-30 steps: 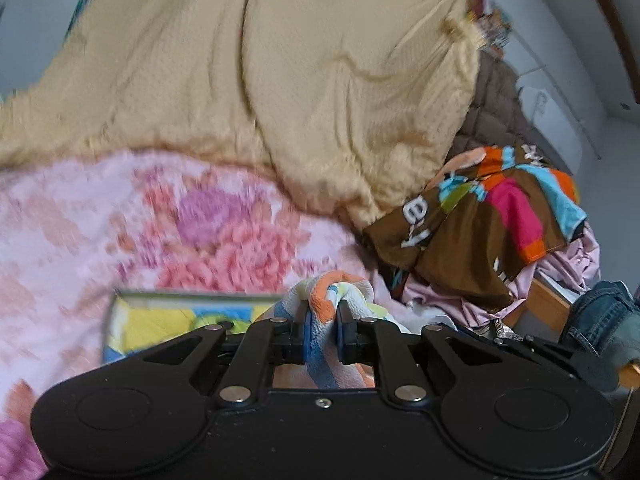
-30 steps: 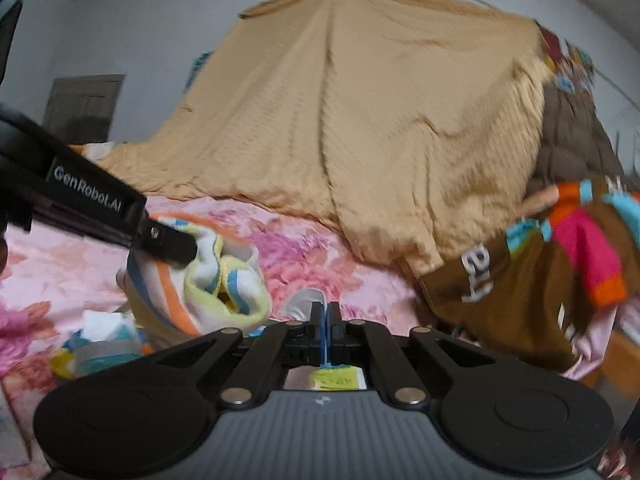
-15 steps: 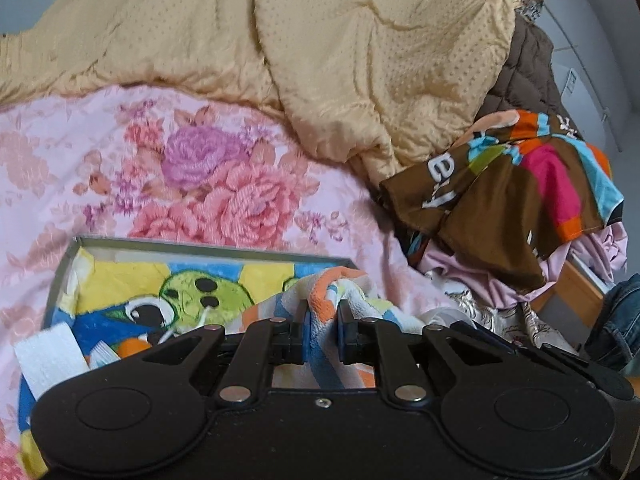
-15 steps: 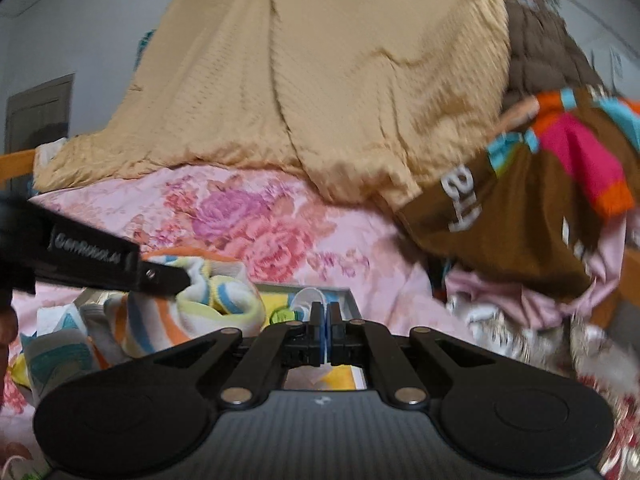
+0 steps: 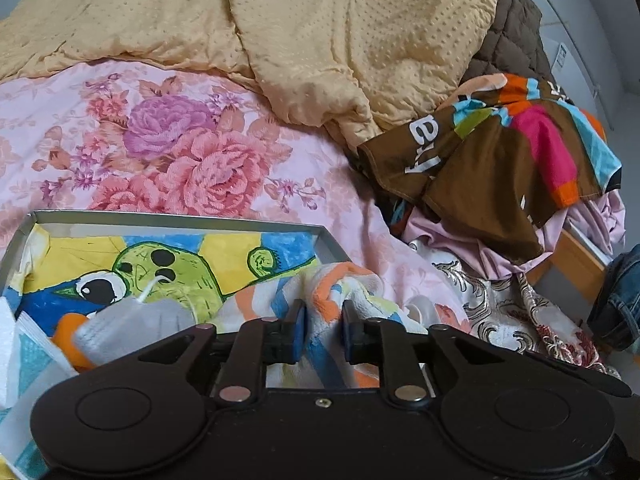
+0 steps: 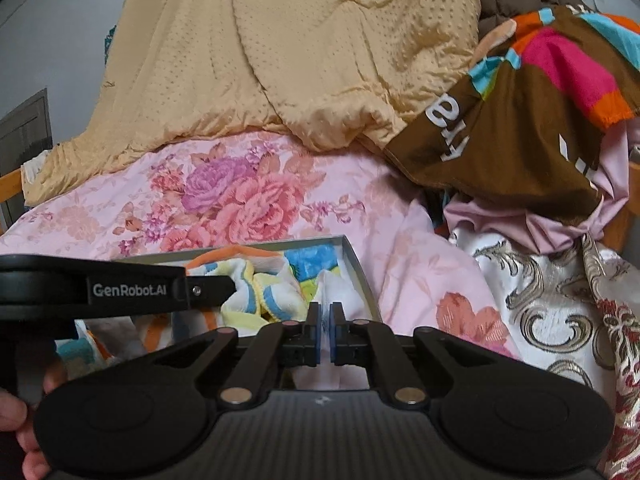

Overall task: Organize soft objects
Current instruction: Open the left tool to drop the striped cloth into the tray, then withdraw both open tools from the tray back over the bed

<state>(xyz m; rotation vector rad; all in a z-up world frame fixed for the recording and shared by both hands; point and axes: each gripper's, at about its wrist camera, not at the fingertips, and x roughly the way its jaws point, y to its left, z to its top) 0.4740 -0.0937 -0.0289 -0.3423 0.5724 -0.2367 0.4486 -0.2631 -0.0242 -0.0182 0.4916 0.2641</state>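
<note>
A shallow grey-rimmed box with a cartoon lining lies on the floral bed sheet. My left gripper hangs low over the box's right end. A fold of the orange, blue and yellow striped towel sits between its pads, which still touch it while the jaws are opening. The rest of the towel lies in the box. In the right wrist view the same towel shows behind the left gripper's black body. My right gripper is over the box's right rim, shut to a sliver, with white material behind it.
A grey-white cloth and an orange item lie in the box. A tan quilt fills the back. A brown multicoloured garment lies on a clothes heap at right, above a brocade cloth. A hand shows.
Both grippers came down and forward over the box. The left jaws have widened around the towel fold, and the towel now rests in the box. The right gripper rolled level.
</note>
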